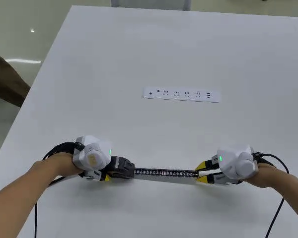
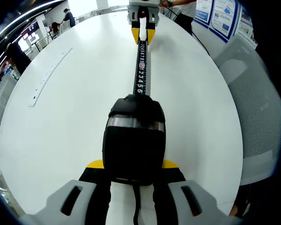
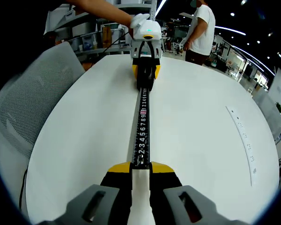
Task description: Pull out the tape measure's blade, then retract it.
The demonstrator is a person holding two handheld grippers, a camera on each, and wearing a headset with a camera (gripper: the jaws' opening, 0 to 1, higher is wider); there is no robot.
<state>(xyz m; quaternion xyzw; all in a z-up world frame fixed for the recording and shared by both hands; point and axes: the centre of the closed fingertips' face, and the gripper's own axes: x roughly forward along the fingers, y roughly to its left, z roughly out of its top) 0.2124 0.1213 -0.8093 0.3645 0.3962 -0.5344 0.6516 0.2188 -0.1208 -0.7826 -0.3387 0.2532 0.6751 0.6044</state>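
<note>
White workbench [image 1: 139,49], white power strip [image 1: 181,93], grey mesh chair [image 3: 33,108], glossy pale floor [image 1: 20,34], ceiling strip lights [image 3: 234,30]

Light: bright, even, from overhead; ceiling strips [image 3: 232,31] visible.
Shadows: faint and soft on the white worktop [image 1: 188,49].
Glare: streak on the floor [image 1: 22,61].
Distortion: gripper views bow strongly toward edges.
Focus: sharp; blade [image 3: 141,136] numerals legible.

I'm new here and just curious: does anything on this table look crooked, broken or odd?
Nothing stands out. The blade runs straight and flat from the case in the left tongs to the right tongs.
</note>
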